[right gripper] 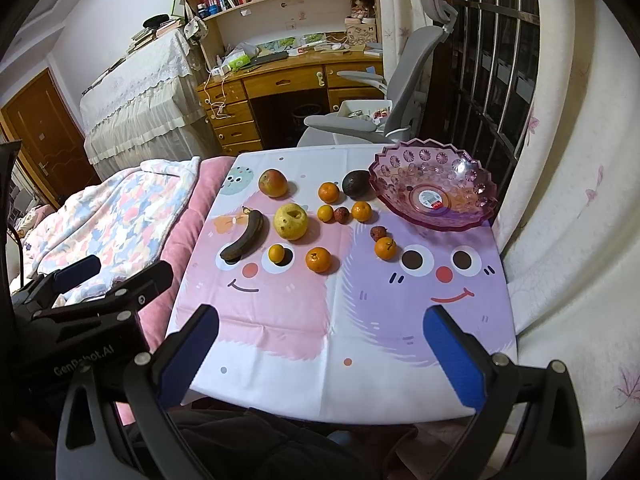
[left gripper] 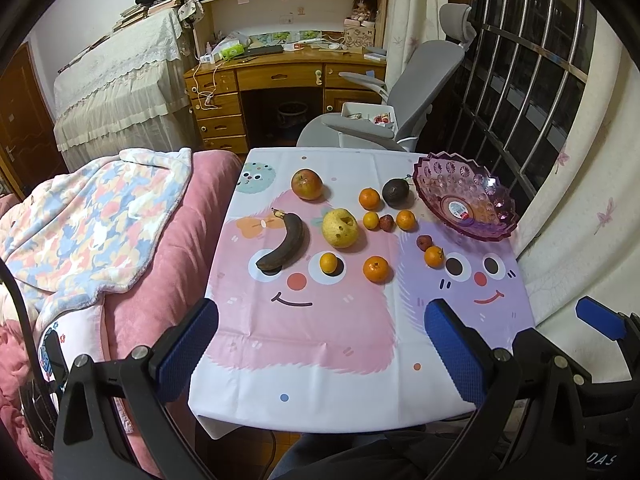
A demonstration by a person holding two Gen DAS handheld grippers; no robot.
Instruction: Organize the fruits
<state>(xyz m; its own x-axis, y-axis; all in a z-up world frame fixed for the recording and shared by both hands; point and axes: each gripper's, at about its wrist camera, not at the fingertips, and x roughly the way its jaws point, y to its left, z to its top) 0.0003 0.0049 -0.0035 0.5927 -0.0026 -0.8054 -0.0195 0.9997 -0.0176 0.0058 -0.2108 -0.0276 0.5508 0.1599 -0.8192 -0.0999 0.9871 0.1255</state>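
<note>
Fruits (left gripper: 339, 228) lay scattered on the tablecloth (left gripper: 320, 340).
Bowl (left gripper: 466, 196) sat at two o'clock; left gripper (left gripper: 322, 344) and right gripper (right gripper: 320, 344) gaped wide, holding nothing.

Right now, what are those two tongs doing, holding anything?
Left tongs: open, holding nothing, above the table's near edge.
Right tongs: open, holding nothing.

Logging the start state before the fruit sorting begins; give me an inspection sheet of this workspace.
Surface: table under a pink-and-lilac cartoon tablecloth.
Job's things: empty purple faceted plastic bowl at far right; blackened banana, red apple, yellow pear, dark avocado, several oranges and lychees loose on the cloth.
Clutter: nothing seen.
Grippers: left gripper and right gripper open, empty.
Cables: white cords on the wooden desk.
Surroundings: grey office chair, pink bedding.
</note>
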